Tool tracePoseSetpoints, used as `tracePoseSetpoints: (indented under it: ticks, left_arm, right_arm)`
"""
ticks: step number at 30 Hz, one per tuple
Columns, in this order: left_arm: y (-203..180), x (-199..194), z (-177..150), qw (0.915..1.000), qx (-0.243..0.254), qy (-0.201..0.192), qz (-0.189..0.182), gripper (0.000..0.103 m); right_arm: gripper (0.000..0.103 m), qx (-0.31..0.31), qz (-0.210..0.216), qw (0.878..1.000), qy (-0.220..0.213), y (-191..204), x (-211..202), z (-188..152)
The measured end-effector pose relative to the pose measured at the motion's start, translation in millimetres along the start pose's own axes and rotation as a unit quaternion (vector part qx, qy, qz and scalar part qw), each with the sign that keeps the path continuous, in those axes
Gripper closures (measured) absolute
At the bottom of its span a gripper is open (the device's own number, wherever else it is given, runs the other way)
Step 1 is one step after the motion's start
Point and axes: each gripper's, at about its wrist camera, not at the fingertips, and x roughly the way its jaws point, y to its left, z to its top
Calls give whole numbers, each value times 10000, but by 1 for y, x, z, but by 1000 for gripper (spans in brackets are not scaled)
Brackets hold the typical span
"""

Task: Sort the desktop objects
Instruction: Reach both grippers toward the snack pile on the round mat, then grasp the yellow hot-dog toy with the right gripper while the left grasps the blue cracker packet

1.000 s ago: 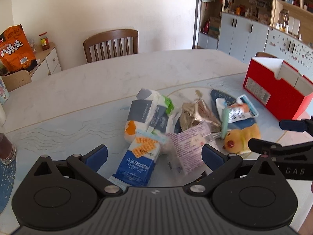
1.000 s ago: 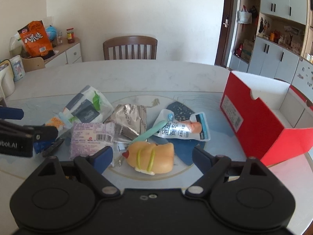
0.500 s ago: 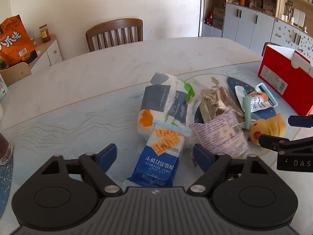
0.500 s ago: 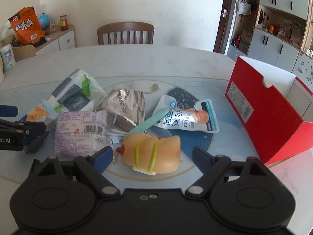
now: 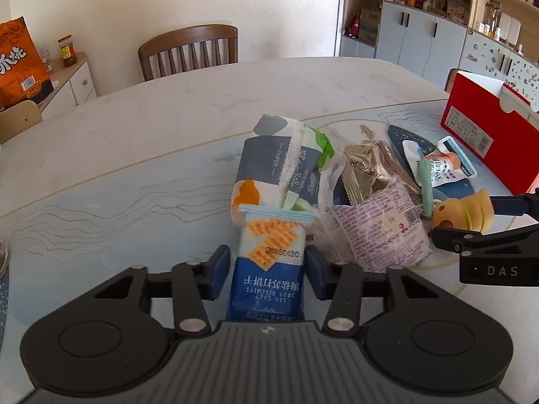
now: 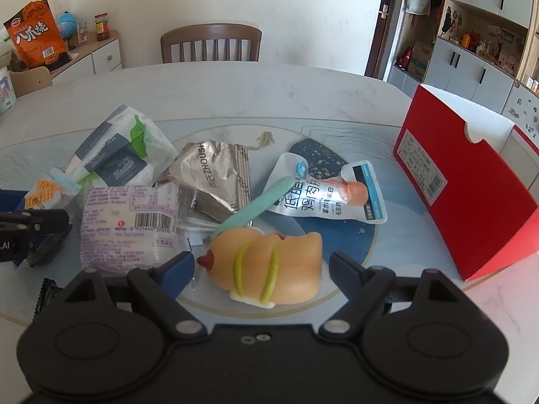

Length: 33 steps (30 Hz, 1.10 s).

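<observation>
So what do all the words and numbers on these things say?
"20250430" and "SEA SALT SODA BISCUITS": blue biscuit packet, printed upside down here.
"PAPER": tissue pack.
"ZHOUSH", cut off: silver foil packet.
"DAS": side of the right gripper.
"八爪烧": orange bag.
Chinese characters on the white pouch are only partly legible.
Too small to read: red box label, purple packet print.
</observation>
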Motion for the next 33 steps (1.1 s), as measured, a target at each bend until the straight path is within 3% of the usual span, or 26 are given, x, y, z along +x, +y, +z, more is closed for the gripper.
tracePoseSetpoints:
  ticks: [5,11,33]
  left_arm:
    - [2,0,1,9999,-21,-12,-102,66]
    - [3,-1,1,9998,-19,-25,-184,68]
    - [-18,-37,15,9979,110,-328,-551,68]
  right_arm:
    - [26,27,36,10000,26,0,0,2]
    - [29,16,-6,10000,55,2,-2,3]
    - [32,450,-335,9980,-296,-21,-56,11]
